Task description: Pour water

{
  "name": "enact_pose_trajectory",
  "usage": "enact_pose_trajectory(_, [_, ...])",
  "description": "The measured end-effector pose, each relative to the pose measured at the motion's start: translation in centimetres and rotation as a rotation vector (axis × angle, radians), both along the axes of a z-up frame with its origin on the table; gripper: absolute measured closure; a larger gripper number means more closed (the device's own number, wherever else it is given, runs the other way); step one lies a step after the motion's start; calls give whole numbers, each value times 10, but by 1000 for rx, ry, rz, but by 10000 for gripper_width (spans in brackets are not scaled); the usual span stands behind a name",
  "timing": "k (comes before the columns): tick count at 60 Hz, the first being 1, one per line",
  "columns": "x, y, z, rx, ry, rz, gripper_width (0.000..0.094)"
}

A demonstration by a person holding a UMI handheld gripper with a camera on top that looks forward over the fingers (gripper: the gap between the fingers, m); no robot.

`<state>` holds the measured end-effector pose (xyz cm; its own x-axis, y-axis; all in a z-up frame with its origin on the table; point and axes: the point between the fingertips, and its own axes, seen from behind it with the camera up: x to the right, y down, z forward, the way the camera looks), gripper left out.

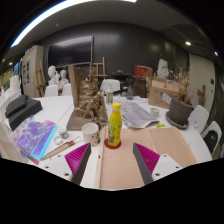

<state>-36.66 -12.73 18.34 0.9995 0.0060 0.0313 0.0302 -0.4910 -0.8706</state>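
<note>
A yellow bottle (115, 124) with a green cap stands upright on a red coaster (114, 144) on the tan board (125, 165), just ahead of my fingers. To its left a pale patterned cup (91, 132) stands on the white table (60, 165). My gripper (113, 160) is open, its magenta pads (147, 157) spread wide at either side of the board, with nothing between them. The bottle sits beyond the fingertips, roughly centred between them.
A colourful packet (36, 138) and sticks (57, 150) lie left of the cup. Papers (137, 113) and a dark bowl (180, 122) lie to the right behind the bottle. A wooden rack (86, 100) and several chairs stand farther back.
</note>
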Motion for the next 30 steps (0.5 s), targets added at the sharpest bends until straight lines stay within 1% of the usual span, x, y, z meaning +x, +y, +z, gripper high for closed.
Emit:
enact_pose_trajectory(7, [-4,-61,30,-15,-45,-44,75])
enact_pose_trajectory(13, [-14,-99,51,-9,-42,-53,76])
enact_pose_trajectory(16, [-19,-113,57,-4,-45,-51,75])
enact_pose_trajectory(22, [-21,-135,66,-9,-54,-72,77])
enact_pose_trajectory(30, [-19,-147,73,-4,-43,-83,74])
